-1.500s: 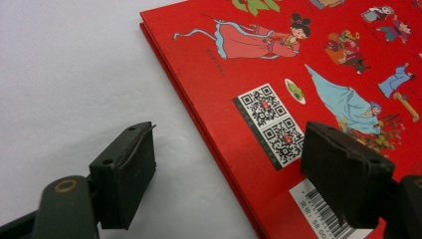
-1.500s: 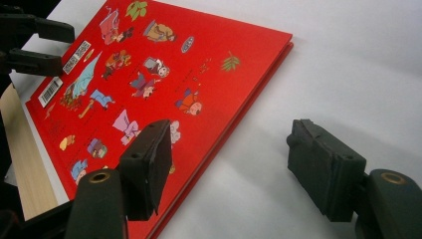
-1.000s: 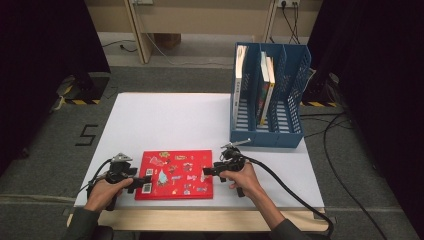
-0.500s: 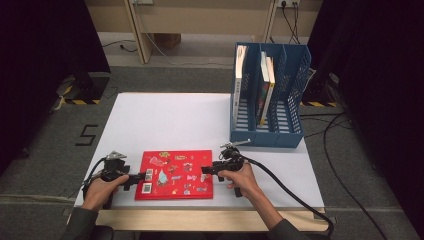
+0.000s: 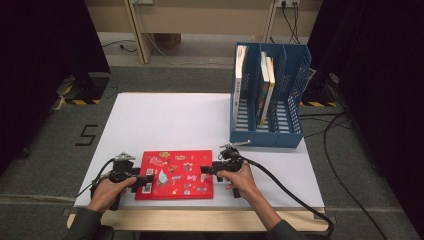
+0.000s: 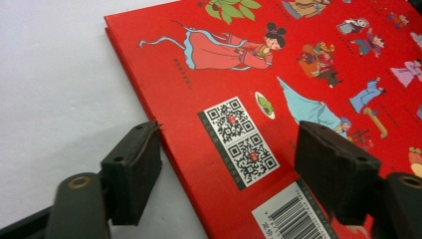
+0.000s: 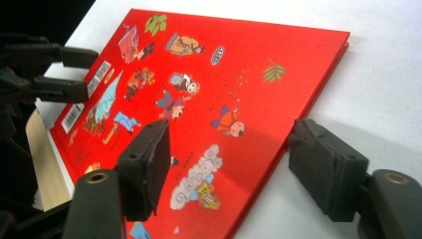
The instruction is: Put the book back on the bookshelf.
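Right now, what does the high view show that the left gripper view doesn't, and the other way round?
High view: the blue file rack with books standing in it, and a 5 marked on the floor. Left gripper view: two QR codes and a barcode, seen up close. Both: the red book lying flat on the white table.

The book [image 5: 175,174] lies flat on the table [image 5: 165,120] at its 6 o'clock edge. The left gripper [image 5: 142,181] sits at the book's 9 o'clock edge, the right gripper [image 5: 206,170] at its 3 o'clock edge, each with one jaw over the cover and one off it. The rack [image 5: 267,95] stands at the table's 2 o'clock, well apart from the book, with books [image 5: 265,85] upright in its slots
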Action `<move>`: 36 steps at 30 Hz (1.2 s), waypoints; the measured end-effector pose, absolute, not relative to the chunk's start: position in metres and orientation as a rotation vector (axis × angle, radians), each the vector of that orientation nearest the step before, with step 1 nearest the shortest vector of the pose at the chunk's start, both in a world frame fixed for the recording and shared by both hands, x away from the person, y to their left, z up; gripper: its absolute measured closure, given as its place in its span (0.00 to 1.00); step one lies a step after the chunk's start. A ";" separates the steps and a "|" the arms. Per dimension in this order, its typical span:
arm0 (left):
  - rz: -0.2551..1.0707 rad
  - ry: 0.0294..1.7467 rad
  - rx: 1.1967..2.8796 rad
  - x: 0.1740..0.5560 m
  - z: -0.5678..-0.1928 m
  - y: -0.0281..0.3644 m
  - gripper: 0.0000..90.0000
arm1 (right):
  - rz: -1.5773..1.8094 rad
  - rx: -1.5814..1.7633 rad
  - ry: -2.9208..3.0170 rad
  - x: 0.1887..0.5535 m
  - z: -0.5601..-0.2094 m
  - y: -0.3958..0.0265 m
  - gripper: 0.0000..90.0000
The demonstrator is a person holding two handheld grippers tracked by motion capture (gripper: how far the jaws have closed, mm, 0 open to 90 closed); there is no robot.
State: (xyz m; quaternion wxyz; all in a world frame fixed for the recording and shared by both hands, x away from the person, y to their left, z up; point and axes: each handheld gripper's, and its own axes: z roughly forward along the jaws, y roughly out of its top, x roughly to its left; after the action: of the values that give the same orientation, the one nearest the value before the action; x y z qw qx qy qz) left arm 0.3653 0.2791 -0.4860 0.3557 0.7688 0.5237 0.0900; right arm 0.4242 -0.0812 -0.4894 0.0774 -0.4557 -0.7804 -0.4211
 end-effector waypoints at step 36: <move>0.148 1.284 1.994 0.364 -0.487 0.272 0.34 | -1.312 -1.635 -2.171 0.432 -0.486 -0.086 0.36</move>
State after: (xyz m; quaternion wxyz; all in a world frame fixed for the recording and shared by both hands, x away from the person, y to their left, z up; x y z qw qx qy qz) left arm 0.3638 0.2725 -0.4870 0.3734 0.7784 0.5012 0.0579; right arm 0.4322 -0.0859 -0.4857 0.0618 -0.5407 -0.7181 -0.4338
